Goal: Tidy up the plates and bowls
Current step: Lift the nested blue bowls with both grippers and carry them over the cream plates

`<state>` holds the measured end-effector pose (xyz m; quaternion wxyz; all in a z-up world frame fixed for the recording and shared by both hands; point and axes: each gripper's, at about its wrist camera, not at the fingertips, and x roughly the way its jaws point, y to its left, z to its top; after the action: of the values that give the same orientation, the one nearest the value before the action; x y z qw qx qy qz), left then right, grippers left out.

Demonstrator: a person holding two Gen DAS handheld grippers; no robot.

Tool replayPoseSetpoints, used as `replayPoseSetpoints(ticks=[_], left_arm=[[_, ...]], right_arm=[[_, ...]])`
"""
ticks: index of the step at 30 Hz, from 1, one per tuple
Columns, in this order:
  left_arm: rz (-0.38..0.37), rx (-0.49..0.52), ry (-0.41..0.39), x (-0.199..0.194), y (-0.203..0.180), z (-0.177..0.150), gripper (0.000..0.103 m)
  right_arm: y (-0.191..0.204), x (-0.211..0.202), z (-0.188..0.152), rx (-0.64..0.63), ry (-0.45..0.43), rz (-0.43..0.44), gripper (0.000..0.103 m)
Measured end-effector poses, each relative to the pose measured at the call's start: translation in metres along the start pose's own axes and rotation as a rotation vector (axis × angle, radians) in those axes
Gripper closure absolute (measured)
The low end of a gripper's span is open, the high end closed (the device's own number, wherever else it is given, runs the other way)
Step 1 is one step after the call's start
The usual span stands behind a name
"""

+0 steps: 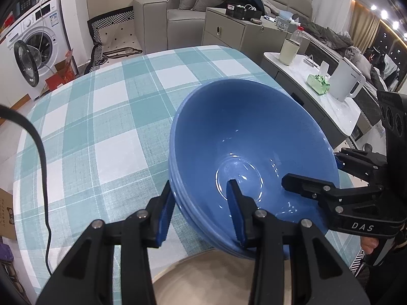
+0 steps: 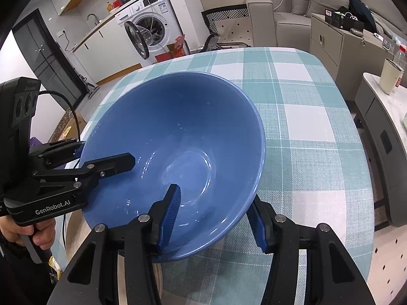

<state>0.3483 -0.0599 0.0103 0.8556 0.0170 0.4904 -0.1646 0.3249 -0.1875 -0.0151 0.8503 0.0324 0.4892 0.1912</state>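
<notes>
A stack of nested blue bowls (image 1: 249, 137) is held above the checked table. My left gripper (image 1: 201, 193) is shut on the stack's near-left rim, one finger inside the top bowl and one outside. My right gripper (image 2: 216, 200) is shut on the opposite rim of the blue bowls (image 2: 178, 132) the same way. Each gripper shows in the other's view, the right gripper (image 1: 313, 175) at the bowls' right edge, the left gripper (image 2: 106, 157) at their left edge. A beige plate or bowl (image 1: 218, 279) lies under the stack at the table's near edge.
The table has a teal and white checked cloth (image 1: 106, 117). A side cabinet (image 1: 338, 106) on the right carries a white kettle (image 1: 348, 81), a cup and a green packet. A washing machine with its door open (image 2: 150, 30) and a grey sofa stand beyond.
</notes>
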Motion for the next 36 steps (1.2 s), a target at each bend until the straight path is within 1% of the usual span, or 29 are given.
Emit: replayPoseSetpoints(ticks=[8,14,25,29,36], left_arm=[[-0.001,-0.001,0.0,-0.001,-0.004,0.004,0.064],[-0.003,0.006,-0.014,-0.008,-0.009,0.005,0.064],[0.001,0.016,-0.066,-0.038,-0.018,0.006,0.064],[-0.001,0.014,-0.086,-0.051,-0.02,0.005,0.064],[0.007,0.011,-0.12,-0.072,-0.022,0.0,0.064]], right_arm=[[-0.002,-0.007,0.001,0.006,-0.003,-0.012,0.05],[-0.002,-0.017,0.002,0.002,-0.019,-0.023,0.05],[0.009,-0.047,0.001,-0.02,-0.06,-0.037,0.05],[0.011,-0.059,0.002,-0.018,-0.077,-0.025,0.05],[0.024,-0.077,0.0,-0.04,-0.096,-0.029,0.05]])
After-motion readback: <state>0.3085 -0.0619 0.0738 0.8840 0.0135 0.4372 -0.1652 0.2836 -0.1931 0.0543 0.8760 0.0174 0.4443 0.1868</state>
